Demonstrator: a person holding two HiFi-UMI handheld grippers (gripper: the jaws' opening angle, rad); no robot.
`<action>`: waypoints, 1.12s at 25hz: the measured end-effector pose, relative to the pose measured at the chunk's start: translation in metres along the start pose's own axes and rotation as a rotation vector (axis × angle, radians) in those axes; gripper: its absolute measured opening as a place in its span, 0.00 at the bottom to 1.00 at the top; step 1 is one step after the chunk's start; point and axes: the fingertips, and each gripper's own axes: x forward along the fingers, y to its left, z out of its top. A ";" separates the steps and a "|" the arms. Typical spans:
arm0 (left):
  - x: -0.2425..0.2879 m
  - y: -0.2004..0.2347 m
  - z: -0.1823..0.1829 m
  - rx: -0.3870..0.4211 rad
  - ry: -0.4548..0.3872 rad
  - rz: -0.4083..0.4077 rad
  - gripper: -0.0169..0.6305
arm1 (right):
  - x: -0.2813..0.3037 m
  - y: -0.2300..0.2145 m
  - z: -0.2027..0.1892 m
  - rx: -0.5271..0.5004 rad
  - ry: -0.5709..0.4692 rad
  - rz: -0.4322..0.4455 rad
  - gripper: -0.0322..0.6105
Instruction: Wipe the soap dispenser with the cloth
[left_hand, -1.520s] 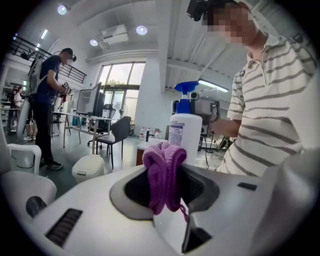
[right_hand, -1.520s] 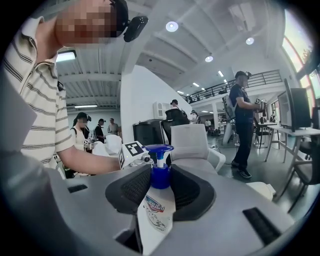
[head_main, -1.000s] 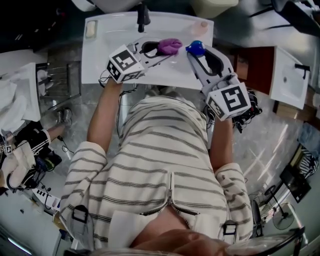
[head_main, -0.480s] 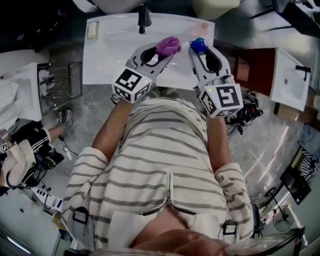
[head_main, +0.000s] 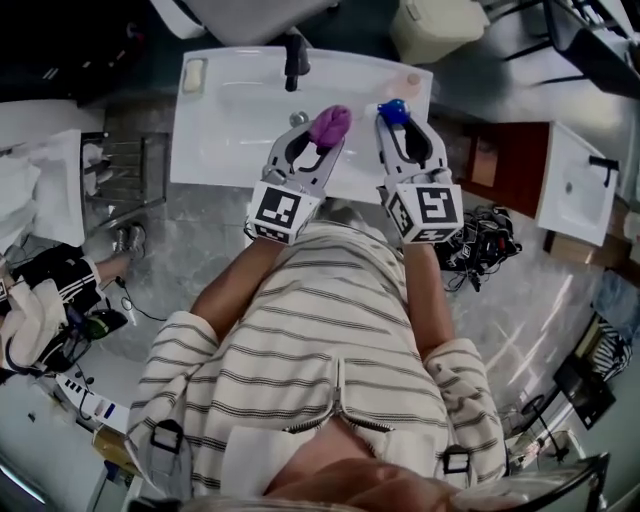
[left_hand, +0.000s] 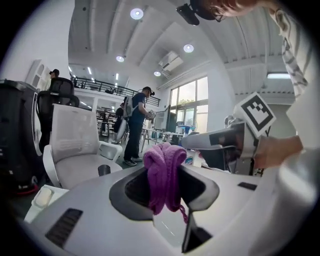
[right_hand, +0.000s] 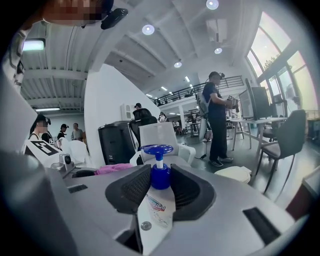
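**Soap dispenser, white plastic bottle with printed label and blue pump head.** It sits at lower centre of the right gripper view. The body runs back toward the camera and the pump points away, so the bottle is well tilted off upright. In the head view only its blue top shows, upper centre-right, over the front right part of the white washbasin.

**Handling (judged).** The bottle is stiff, smooth plastic and probably slippery if soapy. Its weight depends on the fill, which cannot be read. The pump head may depress or dribble under pressure, so the neck is the safer place to hold it, leaving the label face free for wiping.

**Right gripper.** Its jaws stand at a middling width, and the ribbed pads press on either side of the blue collar just below the pump. The dispenser is clamped between them.

**Cloth, purple, soft knitted fabric, bunched.** It is pinched between the narrow jaws of the left gripper, with a fold standing above the tips and a loose end hanging below. It should conform easily to the bottle.

**Relation.** In the head view the cloth lies just left of the dispenser's top, near but not touching. The wipe has not yet begun.
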 end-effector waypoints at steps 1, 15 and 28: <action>0.000 0.003 -0.001 -0.006 -0.001 0.011 0.23 | 0.004 -0.001 -0.002 0.004 0.000 -0.002 0.26; 0.008 0.035 -0.015 -0.010 0.041 0.094 0.23 | 0.105 -0.024 -0.045 -0.037 -0.010 -0.011 0.26; 0.020 0.070 -0.051 -0.048 0.076 0.114 0.23 | 0.193 -0.037 -0.108 -0.081 0.073 -0.024 0.26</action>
